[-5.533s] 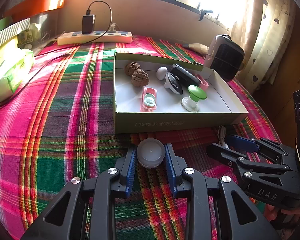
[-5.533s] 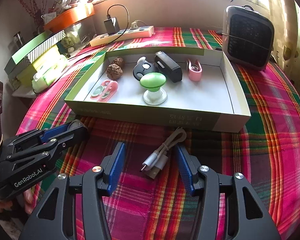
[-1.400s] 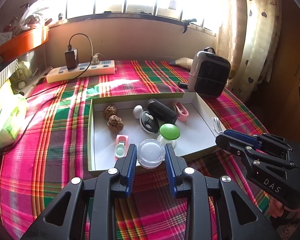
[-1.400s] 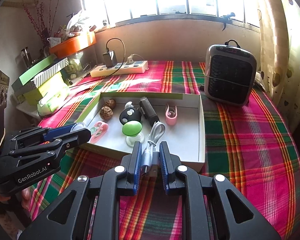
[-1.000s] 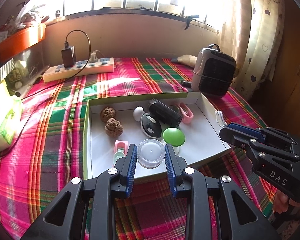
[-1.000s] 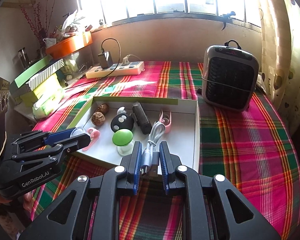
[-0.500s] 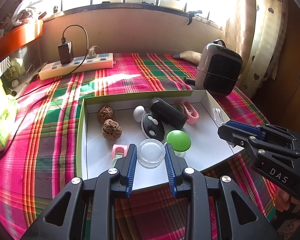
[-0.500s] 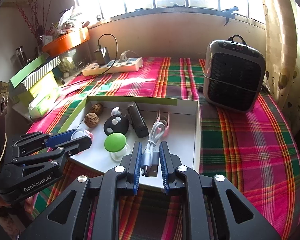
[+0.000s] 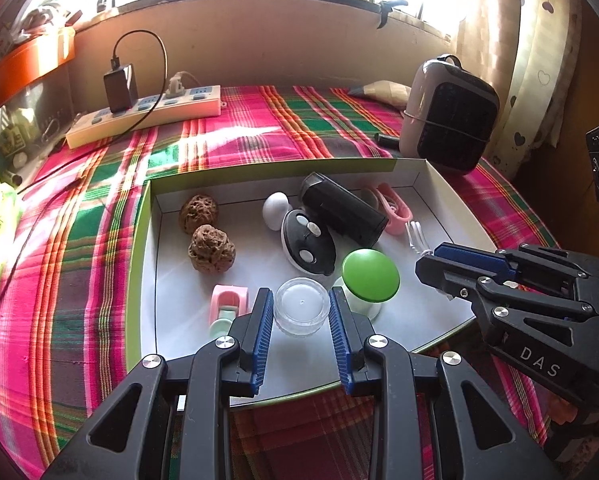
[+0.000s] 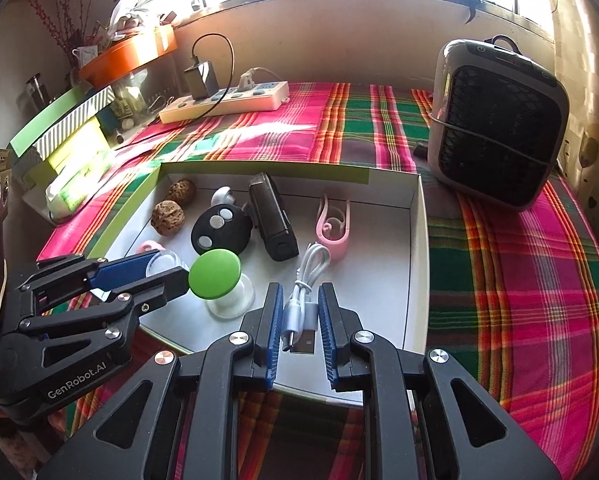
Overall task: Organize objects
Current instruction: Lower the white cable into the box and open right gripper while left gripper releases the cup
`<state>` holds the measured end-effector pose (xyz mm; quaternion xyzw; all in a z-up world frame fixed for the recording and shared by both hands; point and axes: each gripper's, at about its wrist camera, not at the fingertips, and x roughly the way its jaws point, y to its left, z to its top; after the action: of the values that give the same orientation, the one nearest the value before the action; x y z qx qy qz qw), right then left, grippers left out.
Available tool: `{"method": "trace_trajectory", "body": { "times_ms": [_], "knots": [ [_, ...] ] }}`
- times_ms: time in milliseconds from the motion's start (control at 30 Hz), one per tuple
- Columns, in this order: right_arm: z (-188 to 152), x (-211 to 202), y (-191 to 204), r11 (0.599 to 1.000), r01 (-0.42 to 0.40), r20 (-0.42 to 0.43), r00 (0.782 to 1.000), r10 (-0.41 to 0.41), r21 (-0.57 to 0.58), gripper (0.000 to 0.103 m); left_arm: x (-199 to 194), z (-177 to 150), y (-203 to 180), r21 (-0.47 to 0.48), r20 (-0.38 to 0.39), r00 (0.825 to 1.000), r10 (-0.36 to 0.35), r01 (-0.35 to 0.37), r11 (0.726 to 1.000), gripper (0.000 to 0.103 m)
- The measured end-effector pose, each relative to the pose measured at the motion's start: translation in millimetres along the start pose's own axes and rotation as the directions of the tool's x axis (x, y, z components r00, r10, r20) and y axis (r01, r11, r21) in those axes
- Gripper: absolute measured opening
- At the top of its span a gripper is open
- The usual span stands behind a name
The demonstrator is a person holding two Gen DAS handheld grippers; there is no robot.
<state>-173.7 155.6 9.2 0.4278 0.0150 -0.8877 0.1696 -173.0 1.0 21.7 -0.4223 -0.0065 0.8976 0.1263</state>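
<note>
- The left gripper (image 9: pixel 301 312) is clamped on a small clear round jar (image 9: pixel 301 310), its blue pads pressing both sides of the jar.
- The jar hangs over the near part of a shallow white box (image 9: pixel 439 184) with green outer walls, which sits on a counter covered by a pink and green plaid cloth (image 9: pixel 79 280).
- The right gripper (image 10: pixel 298 320) is clamped on a bundled white USB cable (image 10: pixel 303 300); the cable's loop sticks out ahead of the fingertips and its plug shows between the pads.
- That cable is held above the right front part of the box, just beside the right wall.
- Inside the box lie two brown walnuts (image 9: pixel 211 248), a black key fob (image 9: pixel 307 246) with pale buttons, a black oblong device (image 9: pixel 343 212), a pink clip (image 10: pixel 333 224), a white egg-shaped piece (image 9: pixel 275 210), a pink and mint case (image 9: pixel 227 308) and a green-capped mushroom-shaped item (image 10: pixel 215 270).
- In the right wrist view the left gripper's tip is just beside the green cap; whether they touch cannot be told.
- Behind the box stand a white power strip (image 9: pixel 147 114) with a black charger plugged in, and a grey heater (image 10: pixel 495 128) to the right.
</note>
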Motion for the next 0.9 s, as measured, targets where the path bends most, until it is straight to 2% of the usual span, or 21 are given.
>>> {"method": "trace_trajectory", "body": {
  "times_ms": [600, 900],
  "knots": [
    [0.0, 13.6, 3.5, 1.0, 0.007, -0.039, 0.999, -0.008, -0.016, 0.019, 7.4, 0.3, 2.7, -0.009, -0.017, 1.0, 0.003, -0.003, 1.0, 0.026],
    [-1.6, 12.9, 4.5, 1.0, 0.013, -0.041, 0.999, -0.014, -0.008, 0.02, 5.6, 0.3, 1.3, -0.012, -0.024, 0.999, 0.027, -0.028, 1.0, 0.027]
  ]
}}
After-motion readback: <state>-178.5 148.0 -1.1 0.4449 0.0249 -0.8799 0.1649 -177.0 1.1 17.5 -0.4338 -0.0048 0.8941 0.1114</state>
